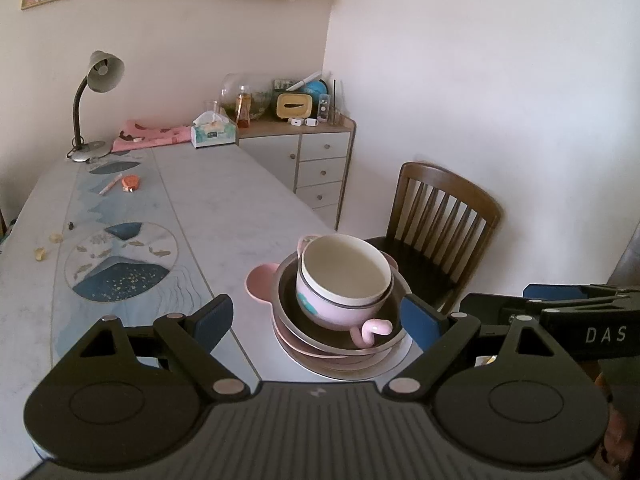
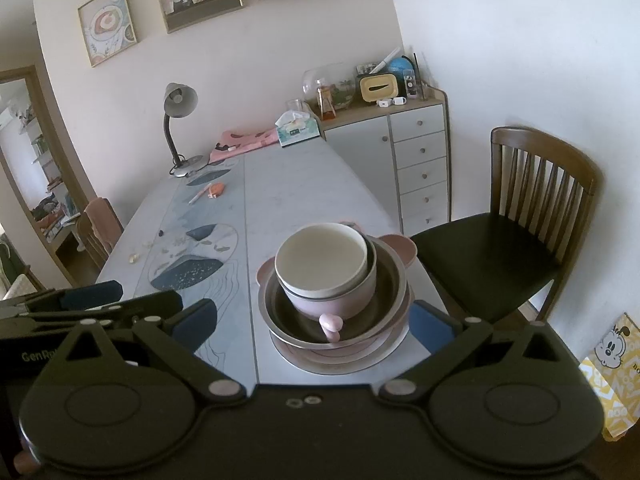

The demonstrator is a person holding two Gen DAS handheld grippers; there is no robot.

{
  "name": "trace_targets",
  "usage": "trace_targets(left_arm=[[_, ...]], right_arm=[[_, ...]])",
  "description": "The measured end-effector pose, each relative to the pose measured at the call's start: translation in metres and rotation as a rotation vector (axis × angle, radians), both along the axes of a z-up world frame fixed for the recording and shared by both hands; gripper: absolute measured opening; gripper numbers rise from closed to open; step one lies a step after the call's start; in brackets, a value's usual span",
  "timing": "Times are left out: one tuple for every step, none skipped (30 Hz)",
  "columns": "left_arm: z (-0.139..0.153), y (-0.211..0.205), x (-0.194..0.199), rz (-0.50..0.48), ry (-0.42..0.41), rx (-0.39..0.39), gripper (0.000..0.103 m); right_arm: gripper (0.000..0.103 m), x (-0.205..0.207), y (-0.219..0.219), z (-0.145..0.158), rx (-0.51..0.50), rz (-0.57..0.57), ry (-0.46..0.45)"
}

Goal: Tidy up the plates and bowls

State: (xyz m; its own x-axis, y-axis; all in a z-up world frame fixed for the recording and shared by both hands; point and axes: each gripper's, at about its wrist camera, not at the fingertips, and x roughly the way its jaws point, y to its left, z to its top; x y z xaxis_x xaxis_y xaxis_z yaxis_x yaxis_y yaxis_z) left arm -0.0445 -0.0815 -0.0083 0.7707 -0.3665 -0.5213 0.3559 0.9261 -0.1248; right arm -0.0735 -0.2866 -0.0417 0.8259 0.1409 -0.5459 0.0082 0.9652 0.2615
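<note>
A stack of plates and bowls is seen near the right edge of the table, with both grippers held wide before it

A cream bowl [image 1: 346, 266] is nested in a pink cup [image 1: 340, 308] with a curled handle, which is set in a metal bowl [image 1: 288, 300] on pink plates [image 1: 304, 350]. The stack is placed on the table [image 1: 224, 200], close to its near right corner, beside a wooden chair [image 1: 444, 216]. The left gripper [image 1: 318, 316] and the right gripper [image 2: 316, 318] are kept wide apart, with nothing gripped
</note>
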Motion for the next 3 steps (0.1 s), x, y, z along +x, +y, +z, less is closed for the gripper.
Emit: trace_targets(left_arm=[[-0.0001,0.0006,0.0000,0.000,0.000,0.000,0.091],[-0.0003,0.0014,0.0003,-0.001,0.000,-0.001,0.091],[-0.0004,0.0020,0.0003,-0.001,0.000,-0.001,0.091]], right_arm=[[0.103,0.0000,0.0000,-0.0001,0.000,0.000,0.001],[0.103,0.0000,0.0000,-0.0003,0.000,0.001,0.001],[0.103,-0.0001,0.0000,-0.0003,0.001,0.001,0.001]])
